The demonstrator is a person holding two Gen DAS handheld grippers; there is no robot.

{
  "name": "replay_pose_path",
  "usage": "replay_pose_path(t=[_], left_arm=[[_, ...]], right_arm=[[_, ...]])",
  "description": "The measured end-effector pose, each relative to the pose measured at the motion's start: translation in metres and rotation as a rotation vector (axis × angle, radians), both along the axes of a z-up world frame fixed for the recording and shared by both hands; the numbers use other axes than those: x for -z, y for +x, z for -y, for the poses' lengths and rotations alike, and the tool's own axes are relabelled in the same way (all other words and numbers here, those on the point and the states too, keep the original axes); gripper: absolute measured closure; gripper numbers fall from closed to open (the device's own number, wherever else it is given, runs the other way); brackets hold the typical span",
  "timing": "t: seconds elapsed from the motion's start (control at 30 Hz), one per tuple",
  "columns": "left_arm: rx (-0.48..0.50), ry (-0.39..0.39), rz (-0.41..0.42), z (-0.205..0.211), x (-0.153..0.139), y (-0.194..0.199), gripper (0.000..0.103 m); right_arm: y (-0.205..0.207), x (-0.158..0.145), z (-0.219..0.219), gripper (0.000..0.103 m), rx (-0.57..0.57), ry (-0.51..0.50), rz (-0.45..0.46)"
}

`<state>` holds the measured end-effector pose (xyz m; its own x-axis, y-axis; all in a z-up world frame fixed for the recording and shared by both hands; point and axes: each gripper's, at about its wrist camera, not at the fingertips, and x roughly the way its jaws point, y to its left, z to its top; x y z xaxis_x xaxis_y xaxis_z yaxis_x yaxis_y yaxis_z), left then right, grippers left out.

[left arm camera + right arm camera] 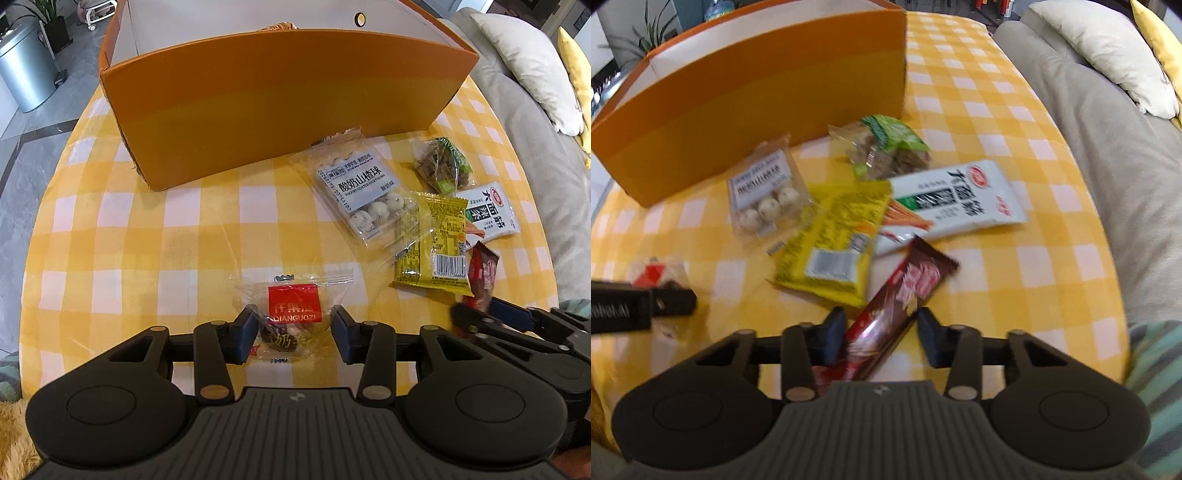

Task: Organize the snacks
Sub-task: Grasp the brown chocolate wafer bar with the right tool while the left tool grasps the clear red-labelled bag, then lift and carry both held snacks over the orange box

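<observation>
Right wrist view: right gripper (pixel 881 338) jaws apart around brown-red bar (pixel 905 291), not squeezing. Left gripper (pixel 294 334) jaws apart around clear bag (pixel 291 306), red label.

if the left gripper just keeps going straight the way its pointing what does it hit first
Most likely the clear snack packet with the red label: it lies on the checked tablecloth between the left gripper's open fingers, right in its line. How much gap remains above the packet is hard to judge.

The clear packet (pixel 293 314) reads "QIANGUOZI"; the hawthorn pack (pixel 364 194) reads "YOGURT COATED HAWTHORN".
</observation>
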<state>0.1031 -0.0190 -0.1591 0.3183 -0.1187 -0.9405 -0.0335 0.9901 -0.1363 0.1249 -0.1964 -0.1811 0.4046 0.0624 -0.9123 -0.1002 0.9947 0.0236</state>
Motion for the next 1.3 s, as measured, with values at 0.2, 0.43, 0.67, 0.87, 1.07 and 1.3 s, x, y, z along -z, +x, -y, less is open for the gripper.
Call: replay_pose_path(t=[0.2, 0.43, 0.67, 0.87, 1.07, 1.3], left_arm=[[0.031, 0.019, -0.039, 0.005, 0.004, -0.001, 0.039], [0.022, 0.058, -0.01, 0.009, 0.009, -0.005, 0.038], [0.025, 0.058, 0.006, 0.012, 0.009, -0.006, 0.05], [0.029, 0.054, 0.004, 0.013, 0.009, -0.005, 0.052], [0.042, 0.057, 0.01, 0.014, 0.009, -0.005, 0.052], [0.035, 0.041, 0.021, 0.011, 0.006, -0.008, 0.053]], right_arm=[[-0.004, -0.003, 0.023, 0.075, 0.034, 0.029, -0.032], [-0.003, -0.002, 0.02, 0.061, 0.028, 0.056, -0.016], [-0.003, -0.002, 0.025, 0.06, 0.07, 0.082, 0.009], [-0.003, -0.001, 0.022, 0.067, 0.042, 0.048, 0.01], [-0.003, -0.001, 0.023, 0.081, 0.037, 0.01, 0.012], [-0.003, -0.001, 0.022, 0.081, 0.036, 0.009, 0.011]])
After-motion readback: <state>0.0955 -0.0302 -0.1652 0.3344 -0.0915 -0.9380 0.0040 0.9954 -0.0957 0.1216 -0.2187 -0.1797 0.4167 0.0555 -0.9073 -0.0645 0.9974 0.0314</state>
